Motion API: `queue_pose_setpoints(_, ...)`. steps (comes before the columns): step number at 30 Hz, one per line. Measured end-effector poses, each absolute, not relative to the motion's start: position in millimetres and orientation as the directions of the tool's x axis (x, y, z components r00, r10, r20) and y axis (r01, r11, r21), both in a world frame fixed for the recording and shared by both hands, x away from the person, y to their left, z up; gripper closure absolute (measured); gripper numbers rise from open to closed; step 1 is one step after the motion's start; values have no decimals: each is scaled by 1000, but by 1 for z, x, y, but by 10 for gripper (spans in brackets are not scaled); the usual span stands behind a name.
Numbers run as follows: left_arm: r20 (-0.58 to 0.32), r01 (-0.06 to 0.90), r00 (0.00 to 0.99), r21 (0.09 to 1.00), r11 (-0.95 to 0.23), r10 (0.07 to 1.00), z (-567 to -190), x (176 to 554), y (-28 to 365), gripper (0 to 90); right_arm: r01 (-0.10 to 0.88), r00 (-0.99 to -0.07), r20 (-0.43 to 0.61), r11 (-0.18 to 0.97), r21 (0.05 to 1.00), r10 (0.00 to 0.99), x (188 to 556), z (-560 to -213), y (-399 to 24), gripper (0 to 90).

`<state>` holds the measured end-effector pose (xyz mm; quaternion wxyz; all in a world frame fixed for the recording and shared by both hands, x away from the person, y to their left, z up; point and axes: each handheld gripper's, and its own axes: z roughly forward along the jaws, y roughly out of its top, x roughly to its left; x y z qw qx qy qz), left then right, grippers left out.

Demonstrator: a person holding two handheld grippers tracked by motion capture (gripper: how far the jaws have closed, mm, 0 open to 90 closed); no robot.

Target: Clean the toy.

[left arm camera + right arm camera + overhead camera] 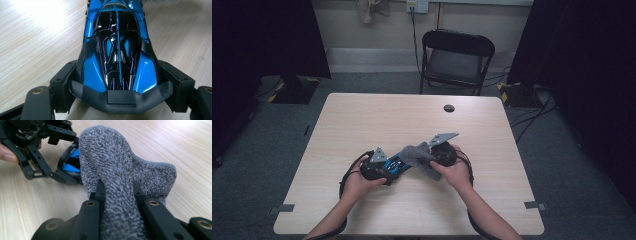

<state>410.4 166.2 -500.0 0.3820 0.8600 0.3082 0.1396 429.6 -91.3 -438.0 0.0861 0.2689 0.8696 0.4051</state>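
Your left gripper (384, 167) sits left of centre on the pale wood-grain table (362, 115), near your edge, with its jaws clamped on the two flanks of the glossy blue and black toy car (395, 164). In the left gripper view the car (117, 52) runs away from the camera along the tabletop, its matt black bumper nearest the lens and a pad pressed against each side. You have bare wood to the left of that hand, and the table's left edge is well apart from it.

Just right of the car, your right gripper (428, 155) pinches a grey knitted cloth (419, 155) in narrow jaws. The cloth drapes over the car's far right end in the high view. The right gripper view adds the detail: the cloth (117, 177) stands up in a fold between the black jaws, and behind it at the left you see the other gripper's linkage, your fingers (6, 156) and a sliver of blue bodywork.

Farther right, the table is bare to its edge. The whole far half is open too, apart from a round black cable hole (449, 108). Beyond the far edge stands a black folding chair (456, 60).
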Motion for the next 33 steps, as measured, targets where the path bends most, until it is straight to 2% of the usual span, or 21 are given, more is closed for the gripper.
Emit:
queue_pose_setpoints(4, -2, 426, 772, 743, -516, 636, -500, 410, 166, 243, 362, -857, 27, 565, 741, 514, 431, -441, -62, 753)
queue_pose_setpoints(10, 1, 425, 771, 744, -516, 636, -500, 411, 166, 242, 339, -890, 32, 613, 714, 455, 428, -447, -22, 752)
queue_pose_setpoints(13, 2, 424, 771, 744, -516, 637, -500, 411, 166, 242, 338, -895, 42, 613, 714, 444, 427, -452, -15, 752)
queue_pose_setpoints(20, 0, 424, 773, 744, -517, 635, -500, 411, 166, 243, 394, -867, 80, 578, 715, 491, 434, -456, -20, 752)
queue_pose_setpoints(33, -12, 430, 773, 745, -510, 634, -501, 411, 166, 243, 448, -824, 86, 549, 706, 560, 453, -454, -36, 753)
